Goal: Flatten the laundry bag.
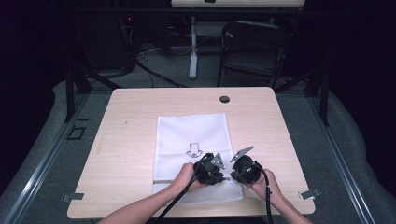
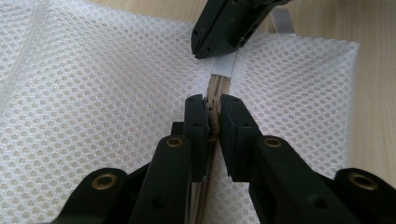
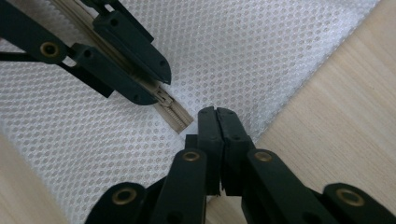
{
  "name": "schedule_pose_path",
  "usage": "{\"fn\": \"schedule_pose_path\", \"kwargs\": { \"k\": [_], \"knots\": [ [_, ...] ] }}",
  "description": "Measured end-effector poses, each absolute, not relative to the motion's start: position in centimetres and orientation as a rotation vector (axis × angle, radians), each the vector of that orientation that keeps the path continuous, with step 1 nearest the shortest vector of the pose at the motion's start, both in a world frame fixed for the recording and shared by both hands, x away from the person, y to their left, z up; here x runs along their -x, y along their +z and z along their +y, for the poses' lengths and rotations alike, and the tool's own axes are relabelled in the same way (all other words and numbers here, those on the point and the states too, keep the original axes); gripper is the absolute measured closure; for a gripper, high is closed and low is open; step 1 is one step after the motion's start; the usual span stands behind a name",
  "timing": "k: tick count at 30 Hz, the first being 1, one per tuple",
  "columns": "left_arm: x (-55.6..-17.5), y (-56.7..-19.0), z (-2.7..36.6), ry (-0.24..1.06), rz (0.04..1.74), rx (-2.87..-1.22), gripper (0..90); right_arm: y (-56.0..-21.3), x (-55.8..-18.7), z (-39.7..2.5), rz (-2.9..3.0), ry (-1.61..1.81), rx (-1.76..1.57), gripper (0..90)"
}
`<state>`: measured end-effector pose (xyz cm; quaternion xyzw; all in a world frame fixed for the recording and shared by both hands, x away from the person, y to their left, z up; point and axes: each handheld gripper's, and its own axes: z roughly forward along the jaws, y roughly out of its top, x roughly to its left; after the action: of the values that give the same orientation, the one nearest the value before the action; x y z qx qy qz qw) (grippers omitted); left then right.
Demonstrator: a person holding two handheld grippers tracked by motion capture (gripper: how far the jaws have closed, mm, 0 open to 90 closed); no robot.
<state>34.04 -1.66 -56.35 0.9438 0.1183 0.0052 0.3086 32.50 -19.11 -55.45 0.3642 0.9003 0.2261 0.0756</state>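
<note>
On the near part of the counter [image 1: 130, 116], the white mesh bag's [image 1: 191, 135] zipper pull [image 2: 213, 125] is pinched by the left gripper [image 2: 213, 103], while the bag's grey end tab [image 2: 223, 65] is clamped between the right gripper's [image 3: 216, 112] pressed-together jaws.

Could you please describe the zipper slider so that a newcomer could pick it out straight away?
On the wooden table lies a white mesh bag. Along its near edge runs a beige zipper; the slider sits between the left gripper jaws, a small beige knob.
</note>
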Motion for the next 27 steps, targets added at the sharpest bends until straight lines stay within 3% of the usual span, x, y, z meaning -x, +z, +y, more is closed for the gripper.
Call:
{"fn": "schedule_pose_path", "kwargs": {
  "k": [22,25,27],
  "knots": [
    [-33.93,-55.97,-1.04,0.006,0.337,-2.466,86.9,-55.37,-32.62,-18.75,2.705,0.616,-1.077,90.0],
    [-33.95,-55.95,-1.1,0.007,0.324,-2.475,85.6,-55.42,-32.67,-18.75,2.705,0.631,-1.083,90.0],
    [-34.23,-56.15,-0.96,-0.025,0.355,-2.467,79.7,-55.35,-32.72,-18.76,2.715,0.621,-1.089,90.0]
  ]
}}
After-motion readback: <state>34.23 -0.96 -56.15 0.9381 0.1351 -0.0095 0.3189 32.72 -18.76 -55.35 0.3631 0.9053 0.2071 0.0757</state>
